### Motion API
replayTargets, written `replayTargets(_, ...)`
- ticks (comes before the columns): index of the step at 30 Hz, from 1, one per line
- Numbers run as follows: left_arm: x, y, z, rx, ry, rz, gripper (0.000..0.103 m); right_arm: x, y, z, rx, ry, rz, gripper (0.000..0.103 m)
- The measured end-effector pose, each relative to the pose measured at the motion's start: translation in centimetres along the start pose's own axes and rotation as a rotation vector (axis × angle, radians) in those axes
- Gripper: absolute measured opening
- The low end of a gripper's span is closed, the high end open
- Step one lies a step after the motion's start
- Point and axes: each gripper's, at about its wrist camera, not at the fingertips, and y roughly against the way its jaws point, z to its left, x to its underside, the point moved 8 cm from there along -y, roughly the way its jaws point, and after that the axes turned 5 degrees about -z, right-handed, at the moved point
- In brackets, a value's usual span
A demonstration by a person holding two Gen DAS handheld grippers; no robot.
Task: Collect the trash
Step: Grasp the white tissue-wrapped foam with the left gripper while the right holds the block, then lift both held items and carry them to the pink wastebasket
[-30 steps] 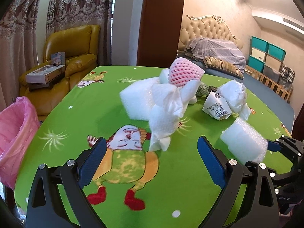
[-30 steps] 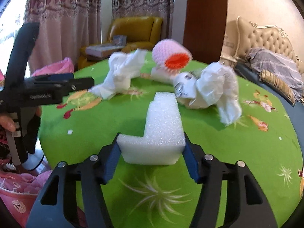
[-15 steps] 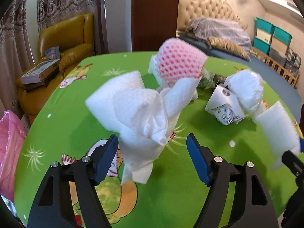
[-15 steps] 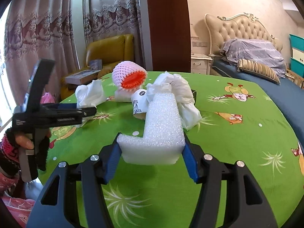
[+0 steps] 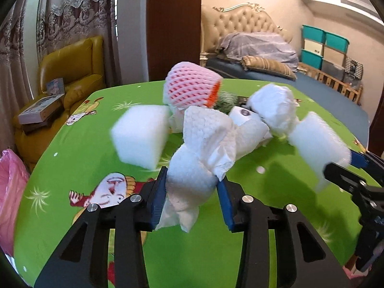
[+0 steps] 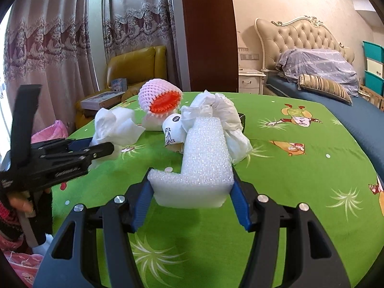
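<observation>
With the right tool (image 6: 190,192) pinching an L-shaped white foam block (image 6: 204,165) and the left tool (image 5: 192,192) closing on a crumpled white paper towel (image 5: 199,158) near the green surface's (image 5: 72,148) left, the far pink foam net (image 5: 189,88) and remaining scraps lay uncollected.

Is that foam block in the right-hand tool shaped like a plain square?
No, the white foam block in the right gripper is L-shaped.

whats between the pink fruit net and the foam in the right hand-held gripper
In the right wrist view, a small paper cup lies on its side between the pink fruit net and the L-shaped foam, beside a crumpled white bag.
</observation>
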Motion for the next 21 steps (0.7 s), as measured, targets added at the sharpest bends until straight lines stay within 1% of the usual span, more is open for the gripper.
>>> replayTargets(7,1.0,0.8,-1.2,0.034,-0.002,-0.011,0.037,0.1,-0.4,0.0,0.004,-0.010,0.006,0.058)
replayTargets(16,1.1,0.4,-0.5,0.030,0.030,-0.020,0.037,0.1,-0.6,0.1,0.002,-0.008,0.002,0.058)
replayTargets(21,1.3,0.7,-1.1,0.018,-0.003,-0.038,0.038,0.2,-0.7,0.1,0.003,-0.003,0.004,0.058)
